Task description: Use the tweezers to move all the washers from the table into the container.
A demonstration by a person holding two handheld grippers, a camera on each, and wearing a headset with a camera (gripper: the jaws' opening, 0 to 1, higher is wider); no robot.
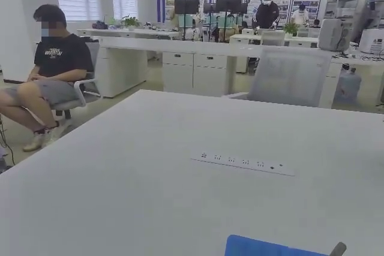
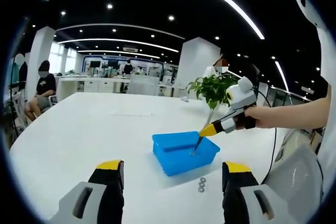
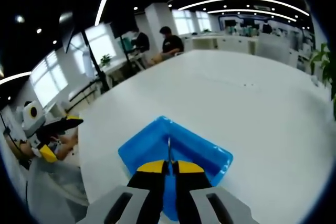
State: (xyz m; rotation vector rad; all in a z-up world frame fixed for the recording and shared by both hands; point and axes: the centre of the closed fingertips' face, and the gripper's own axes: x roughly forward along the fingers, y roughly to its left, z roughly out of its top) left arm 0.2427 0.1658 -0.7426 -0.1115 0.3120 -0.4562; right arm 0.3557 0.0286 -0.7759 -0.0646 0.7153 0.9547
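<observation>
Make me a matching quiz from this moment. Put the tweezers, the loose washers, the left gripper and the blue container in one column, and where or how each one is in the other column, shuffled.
Column one:
1. tweezers
2. washers
3. left gripper
4. container

Column two:
A. open, holding nothing
B. blue, sitting on the white table
C. clamped in the right gripper, tips down inside the container
D. lying on the table just outside the container

Pairs: 1-C, 2-D, 3-A, 4-B
</observation>
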